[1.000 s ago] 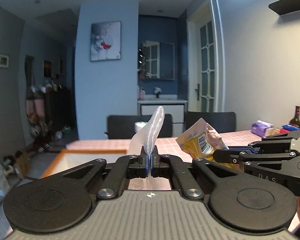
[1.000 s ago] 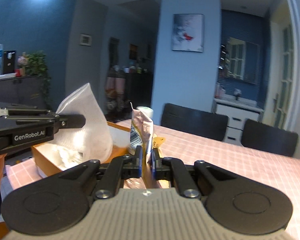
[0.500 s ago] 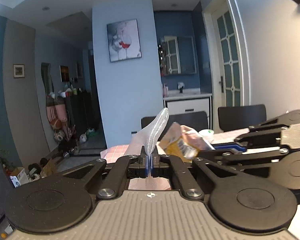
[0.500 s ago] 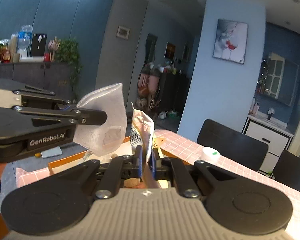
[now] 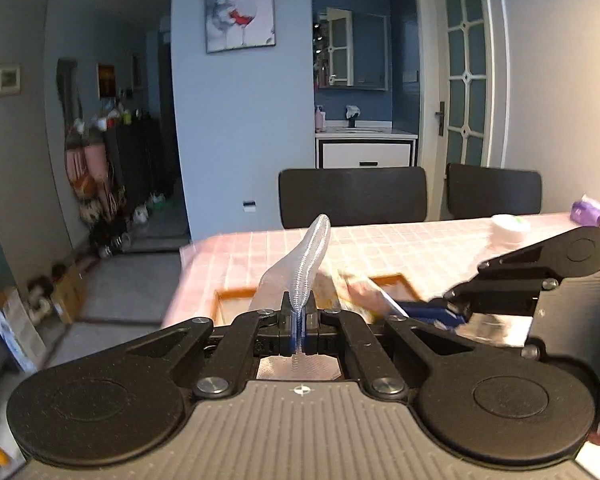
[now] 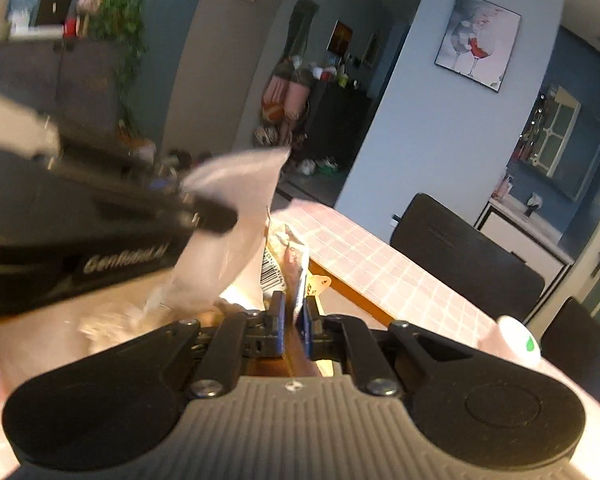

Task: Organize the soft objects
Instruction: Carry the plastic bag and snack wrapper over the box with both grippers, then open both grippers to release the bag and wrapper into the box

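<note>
A pink checked table (image 5: pixel 380 248) carries an orange-rimmed box (image 5: pixel 388 280) and a white tub (image 5: pixel 510 229).

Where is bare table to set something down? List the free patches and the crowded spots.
Free: the pink checked table between the orange box and the black chairs, and its left end past the box. Crowded: over the box, where the left hand-held gripper pinches a clear bag and the right hand-held gripper a snack packet. The right end holds a white tub and purple pack.
</note>
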The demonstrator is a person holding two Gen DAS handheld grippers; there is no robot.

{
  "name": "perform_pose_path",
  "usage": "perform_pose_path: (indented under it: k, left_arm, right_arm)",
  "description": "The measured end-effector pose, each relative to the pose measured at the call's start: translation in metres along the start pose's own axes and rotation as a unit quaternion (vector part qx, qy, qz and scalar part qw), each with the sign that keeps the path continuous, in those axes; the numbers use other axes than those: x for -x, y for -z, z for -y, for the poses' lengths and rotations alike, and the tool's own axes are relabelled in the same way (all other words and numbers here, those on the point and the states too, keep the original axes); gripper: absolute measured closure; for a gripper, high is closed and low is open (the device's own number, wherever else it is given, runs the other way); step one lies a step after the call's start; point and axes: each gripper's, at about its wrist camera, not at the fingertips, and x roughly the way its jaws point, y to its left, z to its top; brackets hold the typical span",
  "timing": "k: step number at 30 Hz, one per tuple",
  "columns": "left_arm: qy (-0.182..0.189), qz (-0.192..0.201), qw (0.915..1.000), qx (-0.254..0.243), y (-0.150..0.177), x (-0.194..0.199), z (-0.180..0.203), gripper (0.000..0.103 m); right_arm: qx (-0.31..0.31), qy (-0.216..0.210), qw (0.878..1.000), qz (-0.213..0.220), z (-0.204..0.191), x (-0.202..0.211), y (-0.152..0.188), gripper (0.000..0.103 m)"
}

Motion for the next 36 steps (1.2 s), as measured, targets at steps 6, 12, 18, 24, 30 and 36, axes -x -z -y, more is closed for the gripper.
perform_pose_path:
  k: [6, 12, 18, 24, 30, 36]
  left_arm:
    - [0.012, -0.02, 0.9997, -0.008, -0.004, -0.037, -0.01, 0.102]
    - [0.0, -0.101, 0.9949, -0.012, 0.016, -0.063, -0.011, 0.102]
    - [-0.01, -0.153, 0.9881, 0.004, 0.032, -0.063, -0.019, 0.101]
    - [-0.02, -0.17, 0.9852, 0.007, 0.031, -0.06, -0.023, 0.097]
    - [-0.034, -0.165, 0.9856, 0.013, 0.025, -0.058, -0.026, 0.075]
    - [-0.038, -0.147, 0.9882, 0.019, 0.02, -0.043, -0.024, 0.058]
  right_arm:
    - [0.004, 0.004, 0.999, -0.039, -0.002, -0.04, -0.005, 0.098]
    - [0.02, 0.008, 0.998, -0.063, -0.005, -0.066, 0.001, 0.098]
    - [0.014, -0.007, 0.996, -0.088, -0.005, -0.077, 0.007, 0.097]
    - [0.026, -0.016, 0.996, -0.087, -0.006, -0.076, 0.01, 0.096]
    - [0.053, -0.02, 0.996, -0.074, -0.011, -0.069, 0.01, 0.081]
    - [0.052, -0.02, 0.997, -0.049, -0.011, -0.047, 0.009, 0.057]
